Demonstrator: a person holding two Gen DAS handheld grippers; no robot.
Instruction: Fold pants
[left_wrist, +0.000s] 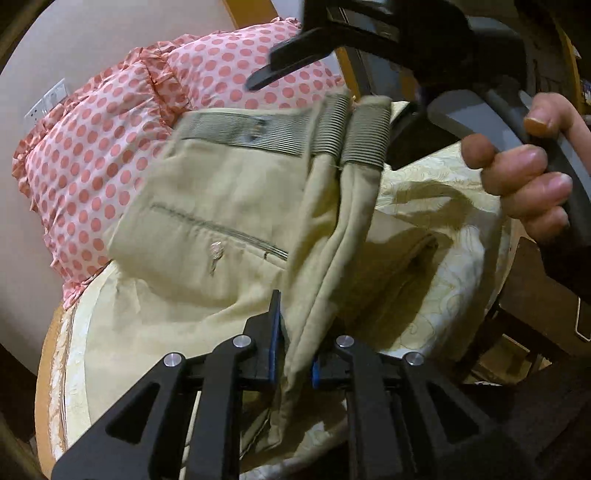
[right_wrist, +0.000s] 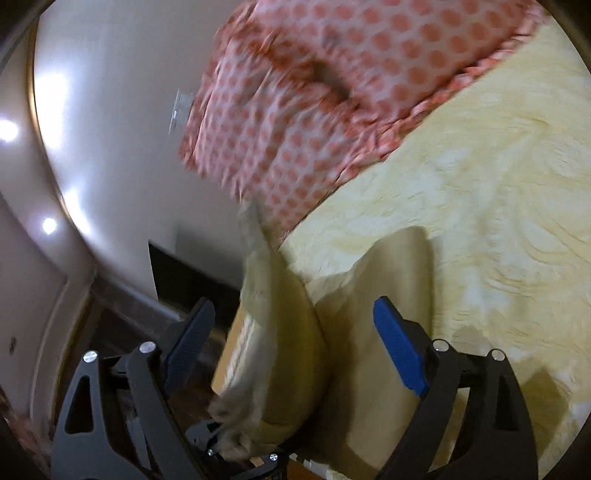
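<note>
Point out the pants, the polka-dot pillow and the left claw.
pants (left_wrist: 221, 192): left wrist view, on the back panel above the pocket.
polka-dot pillow (left_wrist: 103, 140): left wrist view, on its dotted face.
left claw (left_wrist: 297, 354): left wrist view, between its fingertips, clamped on fabric.

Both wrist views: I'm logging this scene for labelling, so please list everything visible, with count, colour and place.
pants: one pair, khaki with grey ribbed waistband, lifted over the bed, a fold pinched in the left gripper
bedspread: one, pale yellow with a swirl pattern, covering the bed under the pants
pillow: one, pink with coral dots and a ruffled edge, at the head of the bed against the wall
wall: pale, behind the pillow
sockets: white plate on the wall, left of the pillow
left gripper: black with blue pads, shut on the pants
right gripper: black with blue pads, open, pants fabric between its fingers
hand: one, on the right gripper's handle, at right in the left wrist view
</note>
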